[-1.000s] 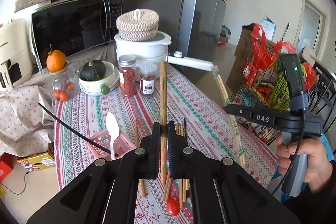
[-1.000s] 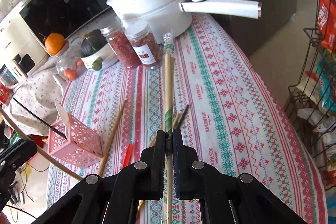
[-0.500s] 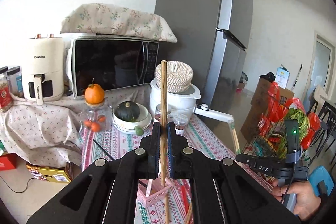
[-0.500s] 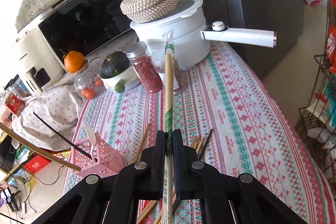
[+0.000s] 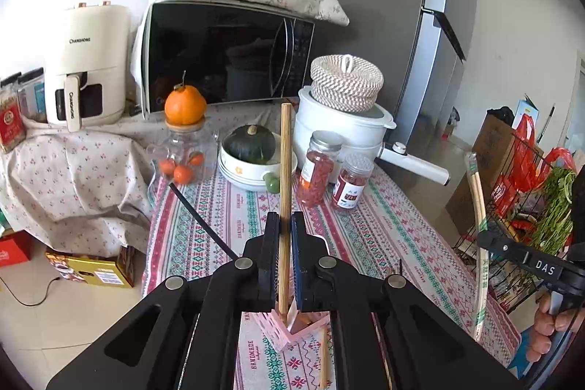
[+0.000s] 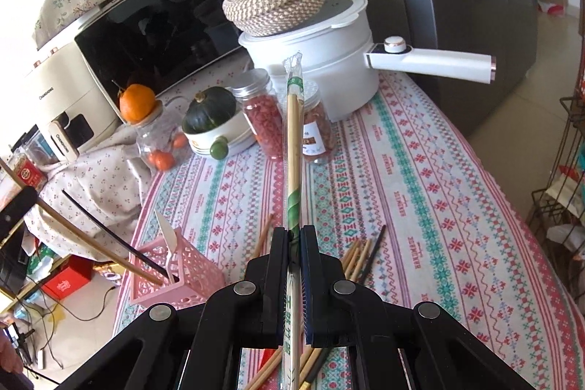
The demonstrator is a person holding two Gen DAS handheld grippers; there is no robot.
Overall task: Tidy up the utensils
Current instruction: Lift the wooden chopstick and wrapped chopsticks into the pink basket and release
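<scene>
We are tilting our left gripper (image 5: 282, 233) downward, its jaws clamping a bare wooden chopstick (image 5: 284, 170) whose lower tip is sitting in the pink basket (image 5: 289, 328). Our right gripper (image 6: 295, 236) is angling down over the tablecloth (image 6: 420, 178), pinching a wrapped chopstick pair (image 6: 292, 134). The tablecloth is reading "HANDMADE", the air fryer (image 5: 91, 64) "CHANGHONG". Loose chopsticks (image 6: 360, 254) are lying beside the basket.
</scene>
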